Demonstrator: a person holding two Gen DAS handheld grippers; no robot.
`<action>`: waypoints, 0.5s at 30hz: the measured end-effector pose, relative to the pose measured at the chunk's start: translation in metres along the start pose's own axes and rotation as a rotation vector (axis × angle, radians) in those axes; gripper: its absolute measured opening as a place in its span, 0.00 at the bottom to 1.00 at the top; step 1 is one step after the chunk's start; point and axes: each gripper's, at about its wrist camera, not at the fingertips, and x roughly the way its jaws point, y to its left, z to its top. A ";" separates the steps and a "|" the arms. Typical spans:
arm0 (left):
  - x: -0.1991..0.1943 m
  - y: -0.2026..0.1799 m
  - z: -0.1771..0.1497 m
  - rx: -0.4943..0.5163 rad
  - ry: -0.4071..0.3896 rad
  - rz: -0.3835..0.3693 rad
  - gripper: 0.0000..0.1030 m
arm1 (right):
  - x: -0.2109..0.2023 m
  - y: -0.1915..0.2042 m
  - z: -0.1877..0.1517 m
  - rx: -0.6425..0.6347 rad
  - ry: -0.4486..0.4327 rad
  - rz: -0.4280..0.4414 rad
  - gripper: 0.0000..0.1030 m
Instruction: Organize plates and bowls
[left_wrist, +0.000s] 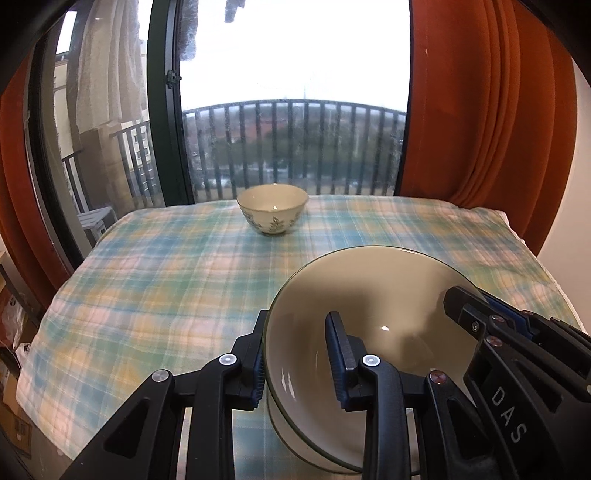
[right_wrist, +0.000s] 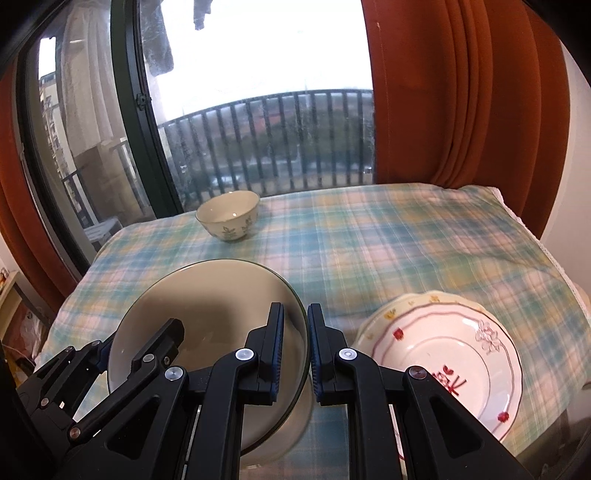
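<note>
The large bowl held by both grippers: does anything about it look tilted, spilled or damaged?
The large bowl is tilted, its opening tipped toward the cameras, both grippers pinching opposite rims. It looks empty; no spill, no visible cracks.

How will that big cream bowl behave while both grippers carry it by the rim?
The big cream bowl looks glazed, with a shiny highlight, so probably slippery in the left gripper and right gripper. Likely rigid, heavy and breakable. Rim-only holds may let it tilt.

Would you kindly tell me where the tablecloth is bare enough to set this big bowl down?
Bare tablecloth stretches between the small floral bowl and the flowered plate, toward the curtain. The near edge is crowded: large bowl, plate.
</note>
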 end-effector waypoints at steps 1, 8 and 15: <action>0.001 -0.001 -0.002 0.002 0.004 -0.001 0.26 | 0.000 -0.001 -0.002 0.001 0.003 -0.002 0.16; 0.005 -0.003 -0.017 0.011 0.032 -0.001 0.26 | 0.003 -0.006 -0.018 0.003 0.028 -0.005 0.16; 0.013 0.001 -0.028 0.010 0.061 0.022 0.26 | 0.014 -0.003 -0.030 -0.009 0.056 0.002 0.16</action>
